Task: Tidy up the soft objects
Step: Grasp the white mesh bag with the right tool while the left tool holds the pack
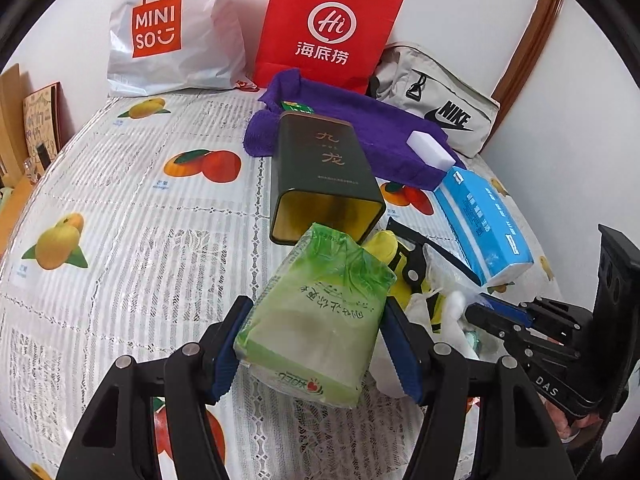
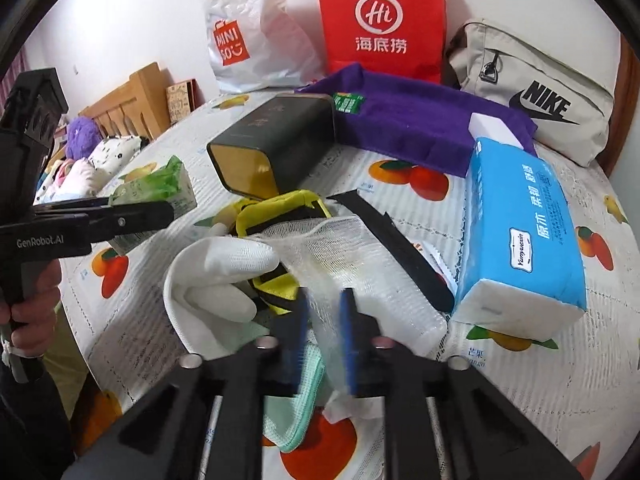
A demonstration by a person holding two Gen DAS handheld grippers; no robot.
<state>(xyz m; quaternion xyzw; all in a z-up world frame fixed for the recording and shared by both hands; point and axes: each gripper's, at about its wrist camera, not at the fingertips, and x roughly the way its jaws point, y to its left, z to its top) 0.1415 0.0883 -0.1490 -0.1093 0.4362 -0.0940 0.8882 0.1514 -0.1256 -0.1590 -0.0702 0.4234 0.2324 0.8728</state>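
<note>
My left gripper [image 1: 316, 344] is shut on a green tissue pack [image 1: 320, 320] and holds it above the table, just in front of the open mouth of a dark green tin [image 1: 320, 176] lying on its side. The pack also shows in the right wrist view [image 2: 156, 192]. My right gripper [image 2: 324, 336] is shut on a white mesh cloth [image 2: 352, 264] over a pile with a white glove [image 2: 216, 272] and a yellow-black strap [image 2: 280, 208]. A blue tissue pack [image 2: 520, 232] lies to the right. A purple towel [image 2: 420, 120] with a white sponge [image 2: 492, 128] lies behind.
A fruit-print tablecloth [image 1: 120, 208] covers the table. A white Miniso bag [image 1: 168, 36], a red paper bag [image 1: 328, 28] and a beige Nike bag [image 1: 440, 96] stand along the back wall. A black strip [image 2: 400, 248] lies by the pile. A mint cloth [image 2: 296, 400] lies under my right gripper.
</note>
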